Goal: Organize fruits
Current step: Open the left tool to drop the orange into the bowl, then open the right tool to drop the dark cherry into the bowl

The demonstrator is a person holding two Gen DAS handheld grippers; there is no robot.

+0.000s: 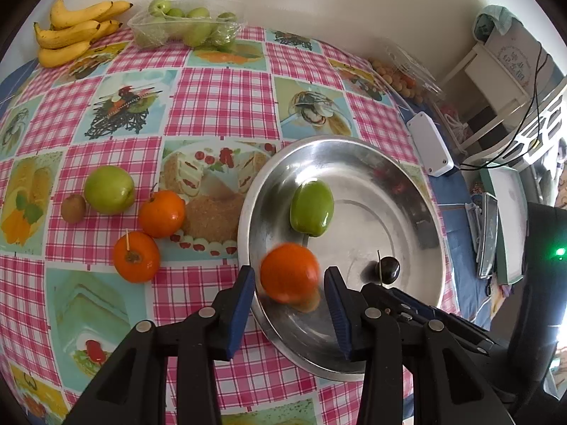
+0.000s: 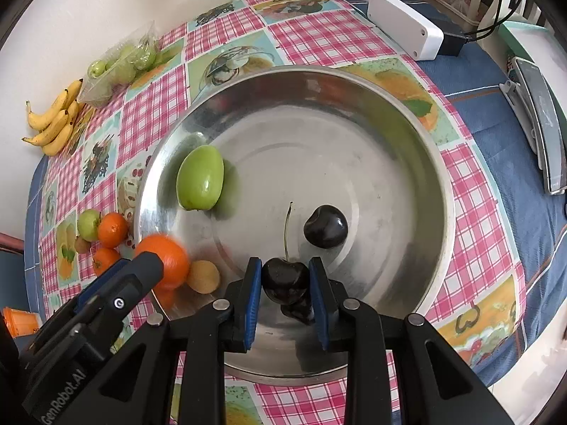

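A steel bowl [image 1: 389, 163] [image 2: 407, 134] sits on the checked tablecloth. It holds a green fruit [image 1: 312, 208] [image 2: 200, 182] and a dark cherry [image 2: 326, 226] [image 1: 388, 270]. My left gripper [image 1: 290, 292] is open over the bowl's near rim, and a blurred orange [image 1: 290, 272] [image 2: 166, 260] hangs between its fingers without touching them. A small brown fruit [image 2: 203, 276] lies beside the orange. My right gripper [image 2: 285, 287] is shut on a stemmed dark cherry [image 2: 285, 278] above the bowl's near side.
On the cloth left of the bowl lie two oranges [image 1: 161, 213] [image 1: 136, 256], a green apple [image 1: 109, 189] and a kiwi [image 1: 73, 208]. Bananas [image 1: 71, 32] and a clear tray of green fruit [image 1: 184, 26] stand at the far edge. A white box [image 1: 430, 143] lies right of the bowl.
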